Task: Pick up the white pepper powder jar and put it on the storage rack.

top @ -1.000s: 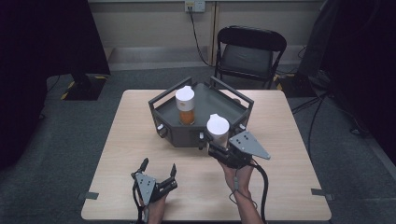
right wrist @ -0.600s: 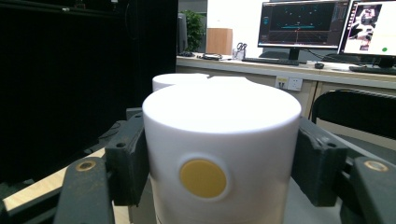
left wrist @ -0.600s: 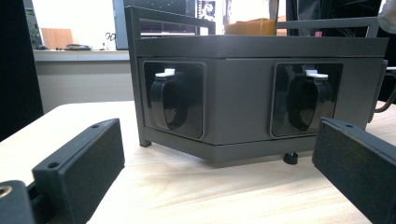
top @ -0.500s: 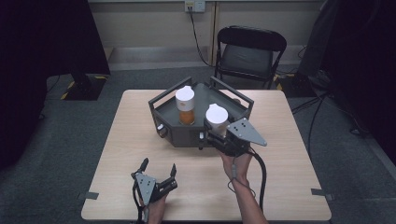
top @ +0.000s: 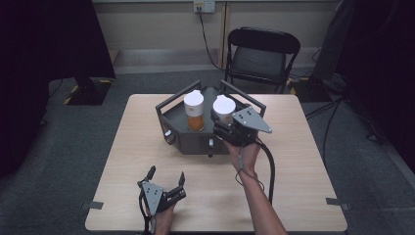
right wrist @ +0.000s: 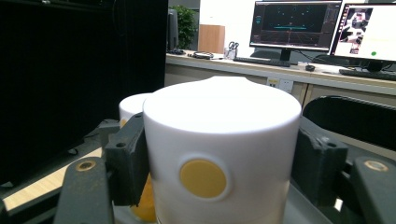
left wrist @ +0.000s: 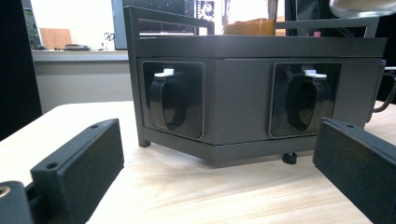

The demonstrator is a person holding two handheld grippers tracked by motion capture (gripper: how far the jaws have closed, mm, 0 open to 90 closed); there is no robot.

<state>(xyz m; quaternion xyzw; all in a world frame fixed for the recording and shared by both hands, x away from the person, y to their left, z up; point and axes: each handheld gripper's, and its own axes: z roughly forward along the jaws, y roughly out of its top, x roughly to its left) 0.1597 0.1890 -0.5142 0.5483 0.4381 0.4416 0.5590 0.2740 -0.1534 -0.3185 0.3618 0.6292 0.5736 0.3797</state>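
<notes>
1. The right claw (top: 221, 117) is clamped on a white-lidded bottle (top: 224, 108), one black jaw pressing each side of the lid in the right gripper view, where a yellow dot marks the lid's face (right wrist: 219, 158).
2. In the high view, that held bottle sits over the right part of the dark tray (top: 171, 115), at about 3 o'clock from the second bottle (top: 194, 110).
3. The second bottle, white-lidded with orange contents, stands upright in the tray, just beside the held one; whether the two touch cannot be told.
4. The tray rests on the wooden counter (top: 303, 161), toward its far half, with rail handles rising along its edges.
5. The right hand (top: 244, 154) reaches in from 6 o'clock of the tray, a black cable trailing down along the forearm.
6. The left claw (top: 166, 175) is spread wide with nothing between its jaws, low at the counter's near edge, at about 7 o'clock from the tray and well apart from it.
7. In the left gripper view, the tray's front wall (left wrist: 238, 93) faces the jaws, showing two recessed black latches.
8. A folding chair (top: 262, 56) stands beyond the counter at 12 o'clock.
</notes>
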